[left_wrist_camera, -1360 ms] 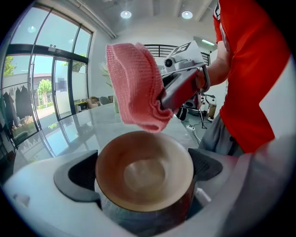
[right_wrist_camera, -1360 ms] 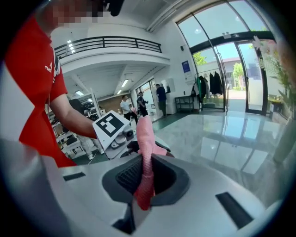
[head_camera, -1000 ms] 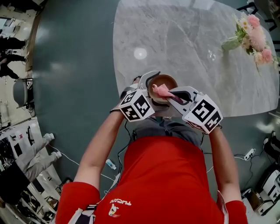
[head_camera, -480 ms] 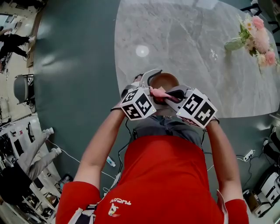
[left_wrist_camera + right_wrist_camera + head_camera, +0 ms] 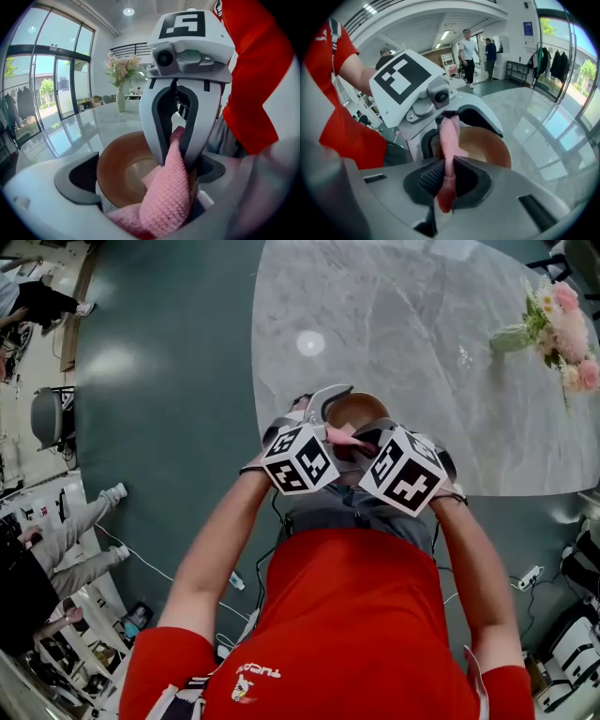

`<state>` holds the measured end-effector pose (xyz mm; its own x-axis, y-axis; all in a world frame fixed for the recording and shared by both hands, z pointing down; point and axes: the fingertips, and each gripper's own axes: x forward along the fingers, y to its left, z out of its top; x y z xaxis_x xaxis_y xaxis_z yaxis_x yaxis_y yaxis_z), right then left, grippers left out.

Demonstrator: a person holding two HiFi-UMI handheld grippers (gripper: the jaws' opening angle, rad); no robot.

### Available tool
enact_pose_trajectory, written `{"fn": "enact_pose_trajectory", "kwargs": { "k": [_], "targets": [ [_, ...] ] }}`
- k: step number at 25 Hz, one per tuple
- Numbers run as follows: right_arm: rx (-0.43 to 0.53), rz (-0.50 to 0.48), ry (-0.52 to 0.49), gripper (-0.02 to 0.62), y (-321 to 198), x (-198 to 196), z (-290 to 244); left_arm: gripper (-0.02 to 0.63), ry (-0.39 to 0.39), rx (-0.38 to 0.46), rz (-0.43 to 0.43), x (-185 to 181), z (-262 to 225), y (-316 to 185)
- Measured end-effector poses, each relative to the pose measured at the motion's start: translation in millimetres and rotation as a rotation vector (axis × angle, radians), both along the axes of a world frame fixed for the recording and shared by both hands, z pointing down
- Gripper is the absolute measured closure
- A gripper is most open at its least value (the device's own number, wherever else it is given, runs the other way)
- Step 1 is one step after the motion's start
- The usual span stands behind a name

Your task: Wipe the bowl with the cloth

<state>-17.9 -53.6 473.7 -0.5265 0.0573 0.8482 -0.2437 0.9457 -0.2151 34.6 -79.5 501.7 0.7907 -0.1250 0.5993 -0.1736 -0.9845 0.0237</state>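
Left gripper (image 5: 317, 420) gripping bowl (image 5: 122, 164) across wide jaws | right gripper (image 5: 443, 180) pinching pink cloth (image 5: 168, 197), draping it inside bowl | marble table (image 5: 422, 334) lying beneath both, flowers (image 5: 562, 324) standing far beyond.

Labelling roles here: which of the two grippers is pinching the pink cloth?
The right gripper: its jaws are shut on the pink cloth, whereas the left gripper grips the brown bowl.

logo on red shirt (image 5: 356, 615), print illegible
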Motion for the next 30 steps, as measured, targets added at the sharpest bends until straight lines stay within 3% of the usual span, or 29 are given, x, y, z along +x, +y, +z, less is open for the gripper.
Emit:
{"fn": "enact_pose_trajectory", "kwargs": {
  "k": [3,8,21,30],
  "targets": [
    [0.038,-0.055,0.028,0.572,-1.9,-5.7,0.3,0.02,-0.004,-0.001,0.006,0.1,0.0,0.3],
    [0.054,-0.045,-0.002,0.572,-11.4,-13.2,0.2,0.02,-0.007,-0.003,0.012,2.6,1.3,-0.6],
    [0.199,0.137,0.02,0.572,-55.8,-6.6,-2.3,0.02,-0.01,-0.004,0.016,2.1,1.5,-1.5],
    [0.288,0.181,0.108,0.572,-70.9,11.4,-4.1,0.02,-0.005,-0.002,0.02,1.7,0.8,-0.8]
  ]
}}
